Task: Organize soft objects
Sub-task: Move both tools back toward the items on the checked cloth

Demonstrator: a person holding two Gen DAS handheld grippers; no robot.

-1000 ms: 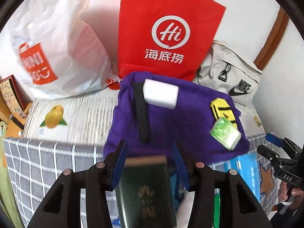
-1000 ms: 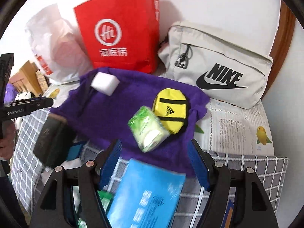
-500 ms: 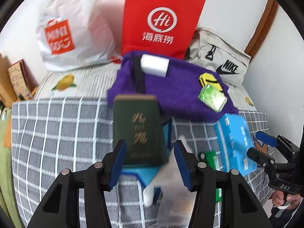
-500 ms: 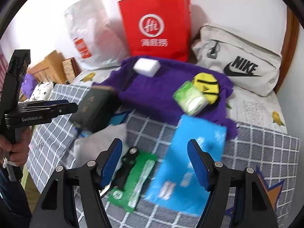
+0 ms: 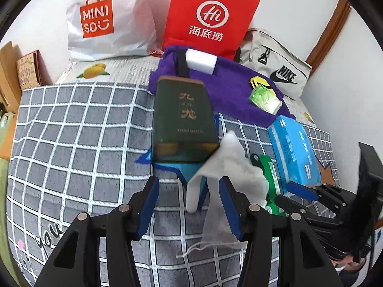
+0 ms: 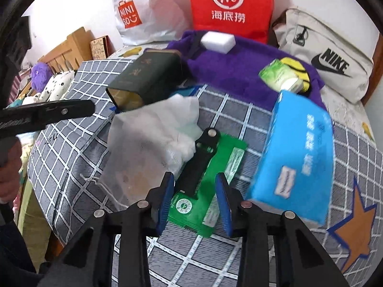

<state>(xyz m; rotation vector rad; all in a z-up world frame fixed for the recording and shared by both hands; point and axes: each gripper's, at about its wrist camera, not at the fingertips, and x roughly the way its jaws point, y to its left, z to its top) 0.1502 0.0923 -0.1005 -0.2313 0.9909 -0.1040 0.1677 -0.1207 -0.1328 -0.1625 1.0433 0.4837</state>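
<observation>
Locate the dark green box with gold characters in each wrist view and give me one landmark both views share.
Left wrist: the dark green box sits at centre, just beyond the open left gripper.
Right wrist: the box lies upper left of centre, beyond the white drawstring bag.
Shared landmark: the red paper bag at the back.

The left tool is a matte black plastic frame with two angular arms, each ending in a flat blue pad. Round silver screw heads sit at the joints of the arms. The right tool has the same build: black linkages, blue ribbed pads, silver screws. At the left edge of the right wrist view, a bare-skinned hand shows beside a black bar bearing faint white lettering.
</observation>
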